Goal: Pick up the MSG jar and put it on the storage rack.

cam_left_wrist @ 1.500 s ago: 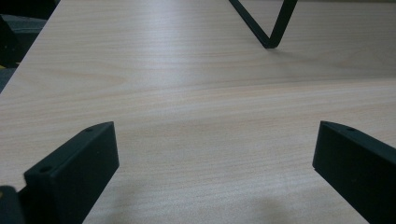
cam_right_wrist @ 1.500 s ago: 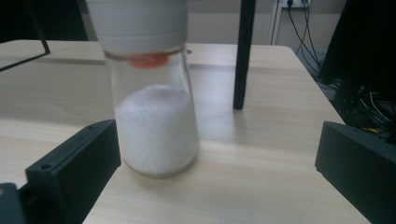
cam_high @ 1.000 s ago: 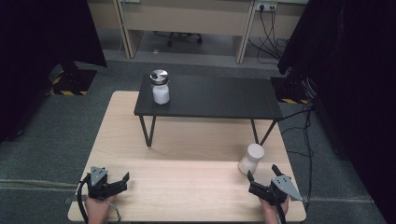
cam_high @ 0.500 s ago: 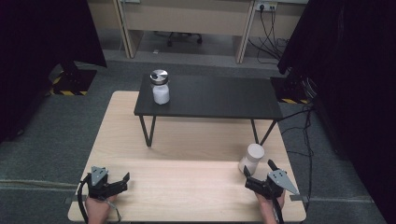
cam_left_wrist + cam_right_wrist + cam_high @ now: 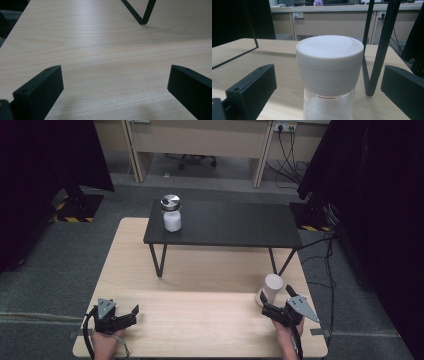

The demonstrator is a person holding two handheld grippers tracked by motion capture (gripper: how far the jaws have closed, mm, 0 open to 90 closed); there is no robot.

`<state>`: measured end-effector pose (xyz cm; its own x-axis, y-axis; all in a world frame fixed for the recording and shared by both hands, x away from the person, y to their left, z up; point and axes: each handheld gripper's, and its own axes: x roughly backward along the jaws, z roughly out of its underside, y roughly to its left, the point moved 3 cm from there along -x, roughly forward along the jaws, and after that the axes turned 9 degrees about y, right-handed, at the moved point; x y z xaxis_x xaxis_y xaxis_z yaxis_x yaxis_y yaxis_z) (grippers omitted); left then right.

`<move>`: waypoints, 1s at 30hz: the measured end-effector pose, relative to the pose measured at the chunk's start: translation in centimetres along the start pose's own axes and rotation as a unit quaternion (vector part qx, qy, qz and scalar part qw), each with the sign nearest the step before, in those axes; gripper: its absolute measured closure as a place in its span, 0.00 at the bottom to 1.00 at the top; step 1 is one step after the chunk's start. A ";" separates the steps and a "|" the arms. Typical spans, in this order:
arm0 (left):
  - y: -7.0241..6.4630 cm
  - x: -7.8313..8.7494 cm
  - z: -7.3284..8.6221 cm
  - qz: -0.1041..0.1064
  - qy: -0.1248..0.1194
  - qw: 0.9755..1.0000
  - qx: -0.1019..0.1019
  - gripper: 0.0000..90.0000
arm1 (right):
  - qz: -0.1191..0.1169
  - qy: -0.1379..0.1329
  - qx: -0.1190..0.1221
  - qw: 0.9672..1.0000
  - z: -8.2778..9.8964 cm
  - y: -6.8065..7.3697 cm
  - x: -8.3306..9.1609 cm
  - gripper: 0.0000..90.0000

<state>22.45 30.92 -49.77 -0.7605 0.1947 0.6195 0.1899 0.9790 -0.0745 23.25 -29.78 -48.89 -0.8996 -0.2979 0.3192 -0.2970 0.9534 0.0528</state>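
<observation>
White-capped jar [image 5: 272, 288] was seen standing upright on the wooden table [image 5: 200, 320], its long axis vertical and its cap pointing up, just in front of the right-hand leg of the black side table [image 5: 225, 225] that stood on the far half of the wooden top. In the right gripper view the jar [image 5: 329, 75] was shown with a clear body below the white cap, white contents visible inside. The right gripper [image 5: 276, 304] was held just behind the jar on the person's side, its jaws spread wide to either side of it and not touching it. The left gripper [image 5: 131, 314] was held low over the wooden table well to the left of the jar, its jaws likewise wide apart with bare wood between them. A second jar with a metal lid [image 5: 171, 213] stood upright on the side table's left end, well apart from the white-capped jar.
</observation>
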 end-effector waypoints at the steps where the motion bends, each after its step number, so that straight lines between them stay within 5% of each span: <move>1: 0.0 0.0 0.0 0.000 0.000 1.000 -0.001 0.00 | -0.001 0.000 -0.001 1.000 0.0 0.0 -0.1 0.00; 23: -0.2 0.0 0.0 -0.004 0.001 1.000 -0.009 0.00 | -0.002 0.005 -0.013 1.000 -0.2 -0.5 -1.5 0.18; 30: -0.2 0.0 0.0 -0.005 0.000 1.000 -0.006 0.00 | -0.018 0.000 -0.037 0.999 0.1 -1.1 -1.7 0.25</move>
<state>22.39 30.72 -49.78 -0.7623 0.1858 0.6200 0.1908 0.9799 -0.0592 25.11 -30.35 -49.63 -0.8887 -0.3317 0.3164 -0.3041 0.9431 0.1346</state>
